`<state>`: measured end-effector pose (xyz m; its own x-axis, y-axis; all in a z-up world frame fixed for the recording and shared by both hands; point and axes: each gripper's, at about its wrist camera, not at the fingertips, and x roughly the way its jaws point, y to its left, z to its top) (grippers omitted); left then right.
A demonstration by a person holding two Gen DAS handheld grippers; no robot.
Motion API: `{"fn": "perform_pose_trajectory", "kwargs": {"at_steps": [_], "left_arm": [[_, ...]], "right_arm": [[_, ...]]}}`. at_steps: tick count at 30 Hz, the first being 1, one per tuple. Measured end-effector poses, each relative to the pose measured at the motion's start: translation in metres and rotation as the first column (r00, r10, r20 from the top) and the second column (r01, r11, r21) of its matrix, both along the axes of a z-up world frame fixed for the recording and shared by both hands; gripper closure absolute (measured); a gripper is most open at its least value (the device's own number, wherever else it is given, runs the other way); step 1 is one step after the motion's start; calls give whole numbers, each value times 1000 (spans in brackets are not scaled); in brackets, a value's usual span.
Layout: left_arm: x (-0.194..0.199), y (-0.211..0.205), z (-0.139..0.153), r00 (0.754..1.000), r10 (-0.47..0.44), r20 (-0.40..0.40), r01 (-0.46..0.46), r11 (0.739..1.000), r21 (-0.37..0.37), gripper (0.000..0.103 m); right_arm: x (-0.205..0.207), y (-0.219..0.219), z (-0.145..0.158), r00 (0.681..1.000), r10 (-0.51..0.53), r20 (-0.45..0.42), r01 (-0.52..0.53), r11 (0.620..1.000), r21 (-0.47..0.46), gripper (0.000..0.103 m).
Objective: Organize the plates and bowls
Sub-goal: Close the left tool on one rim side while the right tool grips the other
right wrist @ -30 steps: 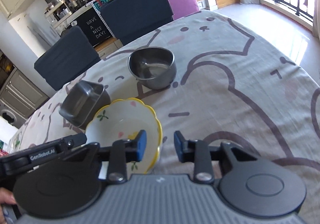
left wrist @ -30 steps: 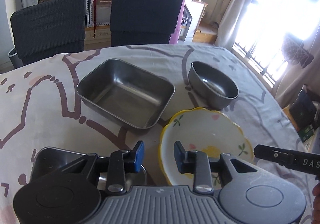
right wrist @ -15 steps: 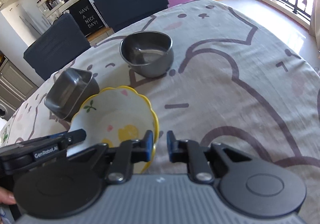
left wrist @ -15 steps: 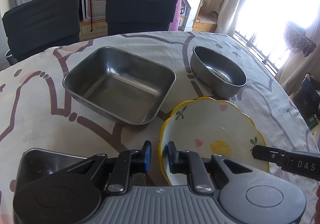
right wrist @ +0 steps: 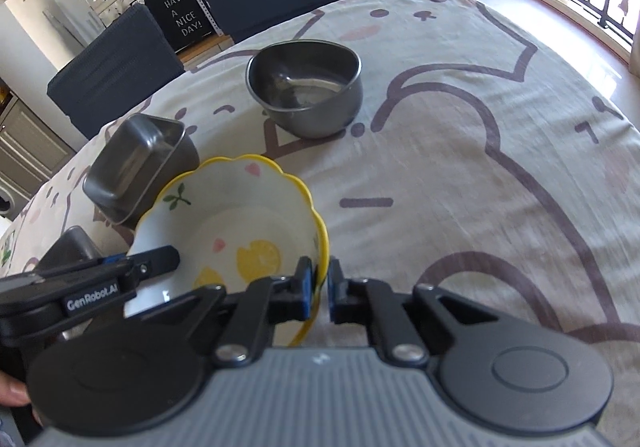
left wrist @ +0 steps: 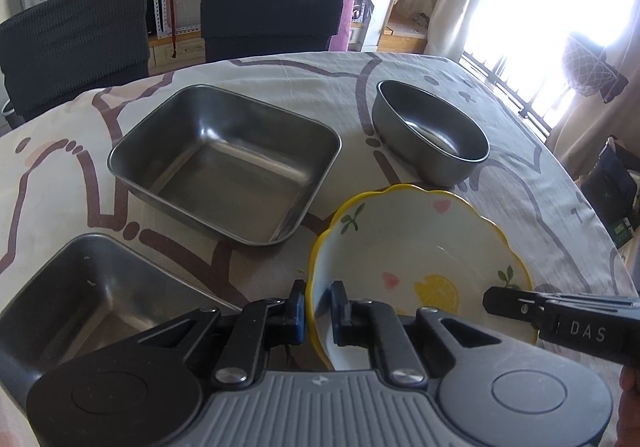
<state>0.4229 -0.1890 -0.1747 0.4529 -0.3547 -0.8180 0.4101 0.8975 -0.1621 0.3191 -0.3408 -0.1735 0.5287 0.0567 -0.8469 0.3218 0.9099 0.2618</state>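
Left wrist view: the left gripper (left wrist: 318, 307) is closing on the near-left rim of the floral bowl (left wrist: 420, 251). "DAS" shows at 4 o'clock. Empty steel trays sit at 11 (left wrist: 224, 163) and 8 (left wrist: 92, 299), a steel bowl (left wrist: 432, 141) at 1.

Right wrist view: the right gripper (right wrist: 319, 289) is closing on the bowl's right rim. "GenRobot.AI" and "HAVE A NICE DAY!" read only here.
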Motion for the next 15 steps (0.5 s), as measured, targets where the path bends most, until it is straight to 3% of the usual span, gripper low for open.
{"fn": "perform_pose_trajectory", "kwargs": {"at_steps": [15], "left_arm": [[-14, -3, 22, 1000, -6, 24, 7, 999, -46, 93]], "right_arm": [[-11, -3, 17, 1000, 14, 22, -13, 998, -60, 93]]}}
